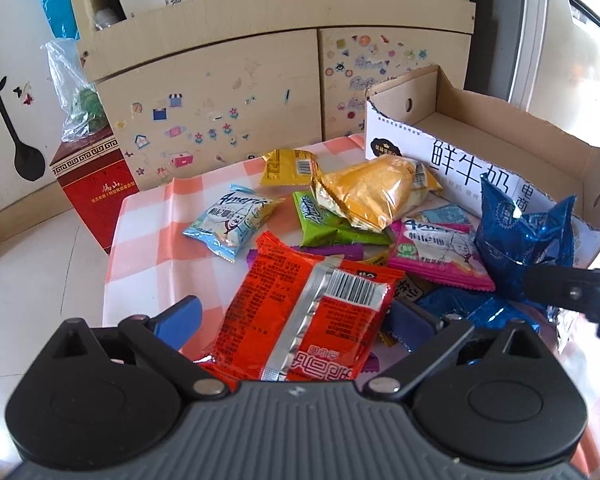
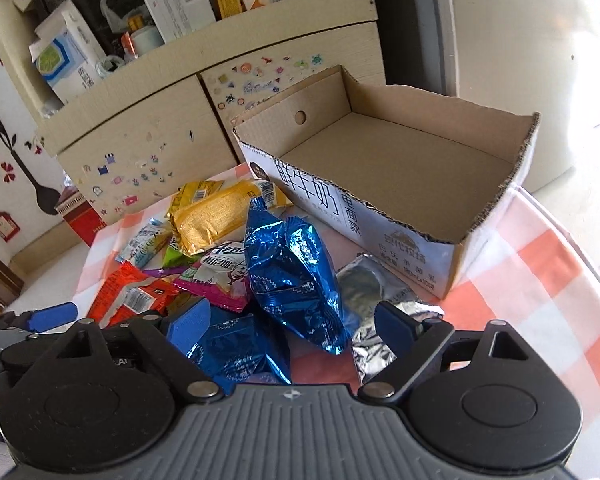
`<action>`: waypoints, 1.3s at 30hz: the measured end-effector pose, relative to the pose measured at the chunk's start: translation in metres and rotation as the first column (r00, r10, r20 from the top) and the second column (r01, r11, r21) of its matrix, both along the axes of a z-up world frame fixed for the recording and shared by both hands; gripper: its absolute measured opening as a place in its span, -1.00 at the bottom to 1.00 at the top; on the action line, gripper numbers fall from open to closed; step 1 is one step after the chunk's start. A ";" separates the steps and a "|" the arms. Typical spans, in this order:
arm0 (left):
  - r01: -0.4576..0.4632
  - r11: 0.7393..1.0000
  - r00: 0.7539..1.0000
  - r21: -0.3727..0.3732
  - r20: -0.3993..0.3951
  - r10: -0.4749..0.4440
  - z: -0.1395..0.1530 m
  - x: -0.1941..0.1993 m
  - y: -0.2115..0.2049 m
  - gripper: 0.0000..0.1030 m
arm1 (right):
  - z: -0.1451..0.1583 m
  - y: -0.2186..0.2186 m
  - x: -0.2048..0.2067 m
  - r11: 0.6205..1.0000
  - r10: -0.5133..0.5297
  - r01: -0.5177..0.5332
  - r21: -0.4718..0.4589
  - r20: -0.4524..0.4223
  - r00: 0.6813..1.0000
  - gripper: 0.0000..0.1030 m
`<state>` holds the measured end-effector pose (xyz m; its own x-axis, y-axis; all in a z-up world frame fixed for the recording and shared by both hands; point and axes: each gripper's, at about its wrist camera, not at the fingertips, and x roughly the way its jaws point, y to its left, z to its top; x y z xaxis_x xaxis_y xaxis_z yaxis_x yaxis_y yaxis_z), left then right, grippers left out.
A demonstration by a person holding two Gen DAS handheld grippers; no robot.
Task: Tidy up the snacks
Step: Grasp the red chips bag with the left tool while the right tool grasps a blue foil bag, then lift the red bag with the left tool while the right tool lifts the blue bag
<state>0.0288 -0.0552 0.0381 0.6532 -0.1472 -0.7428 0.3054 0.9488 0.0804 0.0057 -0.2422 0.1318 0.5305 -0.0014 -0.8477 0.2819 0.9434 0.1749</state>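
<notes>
- The left hand-held gripper (image 1: 296,326) is sitting with its blue fingers (image 1: 180,318) spread wide on either side of a red snack packet (image 1: 306,312); the pads are standing apart from its edges, so nothing is gripped
- The red snack packet is lying back side up on the bench (image 1: 148,216), showing a silver seam strip, a barcode and dense white print
- The right hand-held gripper (image 2: 296,322) is also standing open around a crinkled blue foil packet (image 2: 296,268), which is rising upright between the fingers; whether the pads are touching it I cannot tell
- The blue foil packet is shining with a pale zigzag pattern, and a second one (image 2: 240,350) is lying flat just beside it, partly under the left blue finger (image 2: 190,322)
- A silver foil packet (image 2: 374,300) is lying near the right finger, close to the carton wall
- Further back in the pile, a pink packet (image 1: 436,252), a green packet (image 1: 328,220), a light blue packet (image 1: 232,224) and two yellow packets (image 1: 372,196) are overlapping one another
- The bench is wearing an orange and white checked cloth
- An open cardboard milk carton tray (image 2: 496,204) is standing beside the pile, its white side printed with large dark characters and its brown inside showing bare
- Behind the bench a cream cabinet (image 1: 220,80) is carrying small stickers on its doors
</notes>
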 end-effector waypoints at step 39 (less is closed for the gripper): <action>-0.050 0.994 0.998 -0.101 -0.048 0.045 -0.001 -0.022 0.037 0.30 | 0.002 0.013 -0.012 0.991 0.134 -0.136 0.020 0.064 0.989 0.09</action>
